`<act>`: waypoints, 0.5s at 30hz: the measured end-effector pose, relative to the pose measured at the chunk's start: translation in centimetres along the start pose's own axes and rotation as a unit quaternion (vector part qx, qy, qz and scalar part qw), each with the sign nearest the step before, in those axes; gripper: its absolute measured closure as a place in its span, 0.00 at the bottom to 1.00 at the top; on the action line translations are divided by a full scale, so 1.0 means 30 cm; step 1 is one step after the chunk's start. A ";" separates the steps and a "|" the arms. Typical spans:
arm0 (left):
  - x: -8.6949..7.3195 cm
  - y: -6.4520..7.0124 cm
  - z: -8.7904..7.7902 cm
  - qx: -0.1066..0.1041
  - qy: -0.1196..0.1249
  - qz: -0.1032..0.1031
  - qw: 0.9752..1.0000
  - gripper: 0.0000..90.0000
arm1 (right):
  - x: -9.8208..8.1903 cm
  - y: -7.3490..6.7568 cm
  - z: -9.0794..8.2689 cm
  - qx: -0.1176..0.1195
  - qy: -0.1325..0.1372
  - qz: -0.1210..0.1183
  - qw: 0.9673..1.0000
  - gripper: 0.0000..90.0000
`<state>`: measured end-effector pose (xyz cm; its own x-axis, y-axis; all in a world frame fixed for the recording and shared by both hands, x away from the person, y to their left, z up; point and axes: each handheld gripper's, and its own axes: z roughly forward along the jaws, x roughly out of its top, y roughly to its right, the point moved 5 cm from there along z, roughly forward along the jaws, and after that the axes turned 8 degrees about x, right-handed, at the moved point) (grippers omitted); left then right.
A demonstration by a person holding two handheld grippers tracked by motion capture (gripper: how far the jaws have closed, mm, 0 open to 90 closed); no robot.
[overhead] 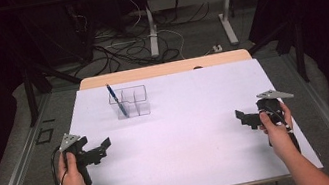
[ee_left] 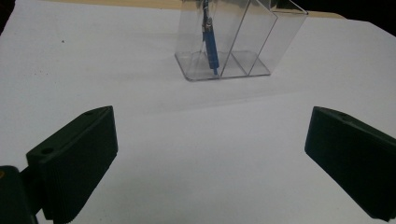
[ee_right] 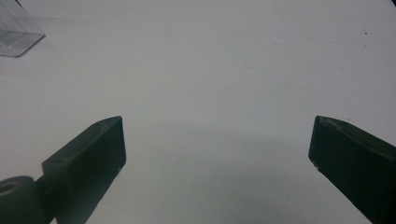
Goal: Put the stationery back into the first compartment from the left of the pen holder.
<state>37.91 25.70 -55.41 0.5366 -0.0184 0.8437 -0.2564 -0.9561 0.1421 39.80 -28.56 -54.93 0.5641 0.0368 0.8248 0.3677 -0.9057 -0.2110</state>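
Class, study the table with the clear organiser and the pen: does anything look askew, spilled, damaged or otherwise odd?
Nothing is spilled or broken. The blue pen leans in the left compartment of the clear organiser, top tilted left past the rim, which is normal. The left gripper and right gripper hover open, well apart from it, over the white sheet.

The left hand-held gripper (overhead: 103,147) is matte black with a pistol-style handle, blocky jaws ribbed on their inner faces, a grey three-cornered plate on top and a black cable looping from it. The right hand-held gripper (overhead: 242,116) matches it. Both forearms are bare, without sleeves.
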 end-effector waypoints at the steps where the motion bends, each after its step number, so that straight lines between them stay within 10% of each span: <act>1: 0.000 0.000 0.000 0.000 0.000 -0.001 1.000 0.03 | 0.000 0.000 0.000 0.001 0.000 0.000 1.000 0.04; 15: -0.006 -0.004 0.009 0.000 -0.003 -0.003 1.000 0.03 | 0.000 -0.001 0.005 0.002 -0.001 -0.003 1.000 0.04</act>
<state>38.06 25.73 -55.73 0.5425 -0.0149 0.8399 -0.2539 -0.9560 0.1470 39.90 -28.48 -55.00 0.5627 0.0429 0.8256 0.3745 -0.9036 -0.2083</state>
